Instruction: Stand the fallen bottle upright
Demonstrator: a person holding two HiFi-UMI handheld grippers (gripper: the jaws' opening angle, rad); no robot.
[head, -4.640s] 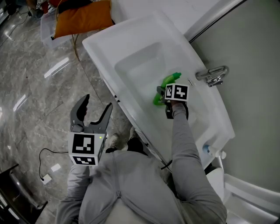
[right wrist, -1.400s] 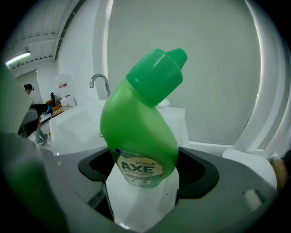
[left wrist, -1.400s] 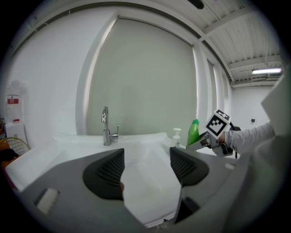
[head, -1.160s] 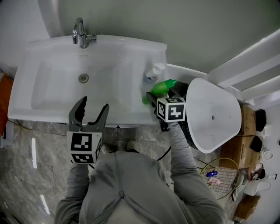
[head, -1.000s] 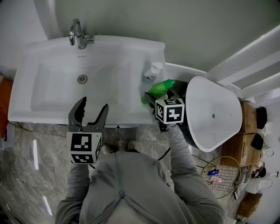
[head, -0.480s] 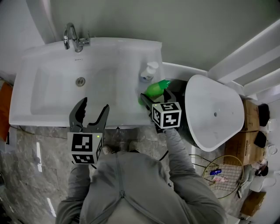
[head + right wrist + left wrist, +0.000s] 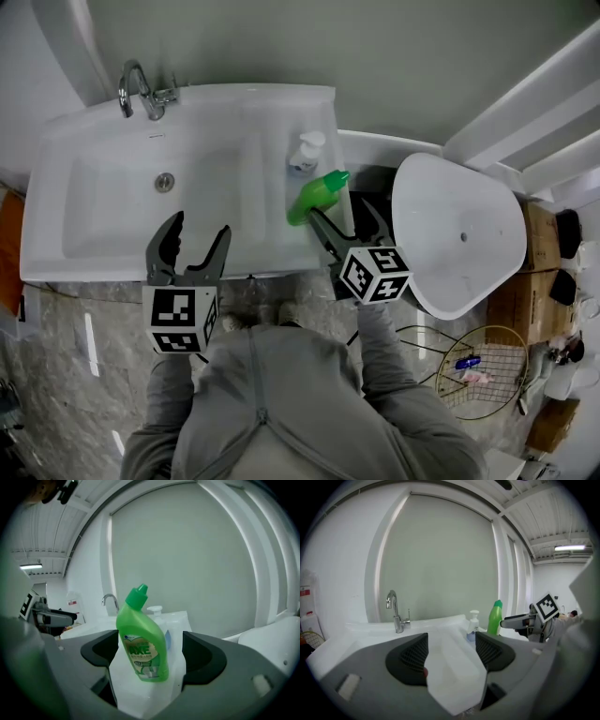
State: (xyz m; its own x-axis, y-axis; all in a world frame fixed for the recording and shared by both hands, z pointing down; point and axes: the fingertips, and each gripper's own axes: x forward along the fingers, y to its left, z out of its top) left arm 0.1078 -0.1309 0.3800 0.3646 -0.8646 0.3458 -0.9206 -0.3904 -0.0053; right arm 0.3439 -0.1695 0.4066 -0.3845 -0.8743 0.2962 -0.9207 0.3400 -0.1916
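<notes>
1. As the green bottle stands upright on the flat right end of the sink, its cap points up and its label faces the right gripper view.
2. The bottle is at the front part of that right end, and a white soap dispenser stands just behind it, closer to the sink's back edge.
3. The right gripper is held at the right front corner of the sink, and its two jaws are spread apart.
4. In the right gripper view the bottle shows in the gap between these jaws, and they do not clamp it.
5. From the head view one jaw tip is very near the base of the bottle; I cannot tell if it touches.
6. The left gripper is held over the front edge of the sink, about at its middle, well apart from the bottle.
7. Its jaws are also spread apart, and only the white surface of the sink shows between them.
8. The tap stands at the back left of the sink, and the round drain lies in the bowl in front of it.
9. A white toilet lid is to the right of the sink, beyond the right gripper.
</notes>
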